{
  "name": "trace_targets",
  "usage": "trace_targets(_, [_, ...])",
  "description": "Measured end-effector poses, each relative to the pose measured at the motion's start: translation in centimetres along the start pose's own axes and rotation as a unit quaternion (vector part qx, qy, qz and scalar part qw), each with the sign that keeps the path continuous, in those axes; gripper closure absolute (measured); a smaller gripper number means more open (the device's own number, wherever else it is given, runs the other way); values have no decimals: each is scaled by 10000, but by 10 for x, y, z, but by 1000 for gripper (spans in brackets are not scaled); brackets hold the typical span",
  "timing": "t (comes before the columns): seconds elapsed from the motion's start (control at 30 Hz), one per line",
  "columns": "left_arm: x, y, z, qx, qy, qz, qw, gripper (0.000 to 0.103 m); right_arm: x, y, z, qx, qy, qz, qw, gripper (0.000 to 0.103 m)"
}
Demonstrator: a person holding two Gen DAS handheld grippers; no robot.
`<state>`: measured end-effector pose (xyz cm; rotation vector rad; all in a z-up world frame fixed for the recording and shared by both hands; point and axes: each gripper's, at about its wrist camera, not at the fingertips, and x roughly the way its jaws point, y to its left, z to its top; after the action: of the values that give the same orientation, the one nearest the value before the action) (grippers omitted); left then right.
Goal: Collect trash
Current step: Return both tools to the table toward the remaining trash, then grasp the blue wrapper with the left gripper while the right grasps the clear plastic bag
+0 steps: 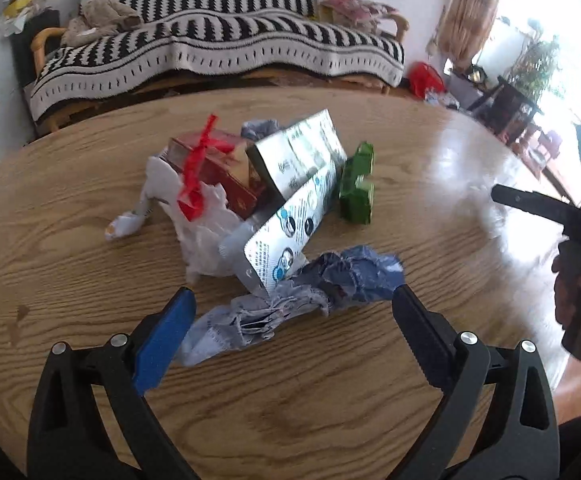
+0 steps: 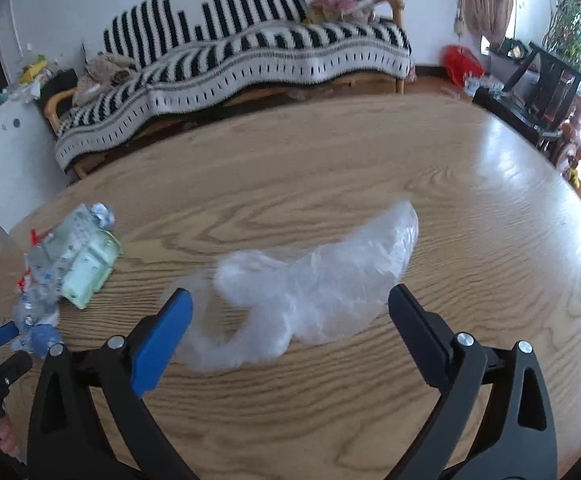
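A trash pile lies on the wooden table (image 1: 70, 240): a crumpled blue-grey wrapper (image 1: 290, 304), a silver blister pack (image 1: 286, 232), a silver box (image 1: 298, 156), a red box with red ribbon (image 1: 226, 176), a green carton (image 1: 356, 190) and white plastic (image 1: 206, 236). My left gripper (image 1: 292, 304) is open, its fingers on either side of the blue-grey wrapper. In the right wrist view a clear plastic bag (image 2: 310, 280) lies on the table. My right gripper (image 2: 290, 304) is open, its fingers on either side of the bag's near end. The pile shows at left (image 2: 66, 264).
A sofa with a black-and-white striped blanket (image 1: 218, 48) stands beyond the table's far edge. A red bag (image 2: 460, 64) and dark furniture (image 2: 546, 80) are at the back right. The right gripper shows at the right edge of the left wrist view (image 1: 562, 216).
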<state>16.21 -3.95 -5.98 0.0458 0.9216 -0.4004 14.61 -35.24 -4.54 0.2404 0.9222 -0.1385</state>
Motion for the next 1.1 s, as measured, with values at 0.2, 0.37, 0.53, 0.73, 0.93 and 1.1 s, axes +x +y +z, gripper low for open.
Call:
trace_targets(0.2, [9,-2,-5,86,123,140,9998,10,12,20,-8,-623,55,-293,9976,67])
trace_targets(0.37, [5,-7,-11,283,248,310,9988,66,4,23,-14,-491,121,40,9987,83])
trace_targets(0.53, [-13,-22,-19,420,401,426,9974,81,-23,27,-21,-465,-28,181,9987,83])
trace_targets(0.73, [-47,-41,-15,237,214,393,9987,81,-72,21,-38,-525,-231,293,9979,83])
trace_targets(0.93, [-62,-86,0,228,-31,103,9997,81,-119,-11,-58,-465,-377,184,9980,83])
trace_targets(1.1, [-62,-149,7,427,-132,-322,9985,81,-166,-68,-74,-217,-565,-83,9981,83])
